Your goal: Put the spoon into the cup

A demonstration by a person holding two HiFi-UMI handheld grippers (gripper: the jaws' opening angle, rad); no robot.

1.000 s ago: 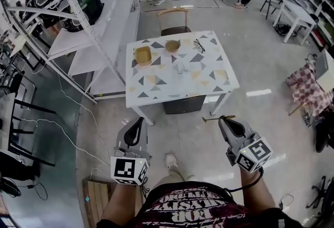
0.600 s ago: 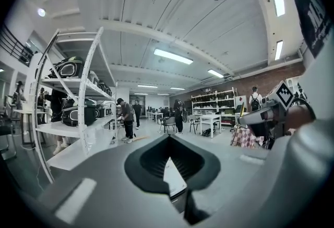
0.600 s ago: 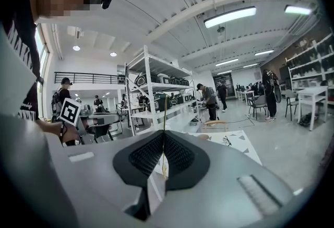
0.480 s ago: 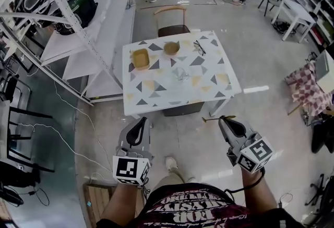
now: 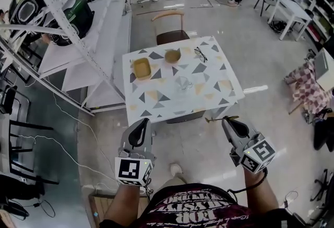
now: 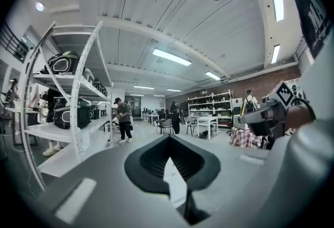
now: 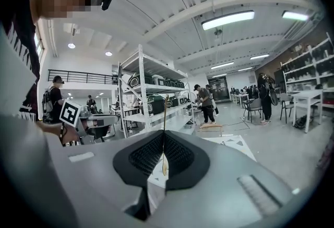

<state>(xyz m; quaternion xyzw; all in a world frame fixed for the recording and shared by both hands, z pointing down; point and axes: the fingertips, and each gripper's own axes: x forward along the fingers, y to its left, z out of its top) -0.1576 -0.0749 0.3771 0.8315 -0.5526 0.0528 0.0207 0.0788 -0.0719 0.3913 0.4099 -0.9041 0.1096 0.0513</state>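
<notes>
Cup (image 5: 182,84) on table (image 5: 156,106), spoon (image 7: 165,117) in right hand-held gripper (image 5: 229,120)

A slim, gold-coloured spoon (image 7: 165,117) with a long handle is pinched between the closed jaws of the right gripper (image 5: 230,120). It lies crosswise and roughly level, handle towards the person's left. A clear glass cup (image 5: 182,84) stands upright near the middle of the white, triangle-patterned table (image 5: 156,83), well apart from the spoon.
</notes>
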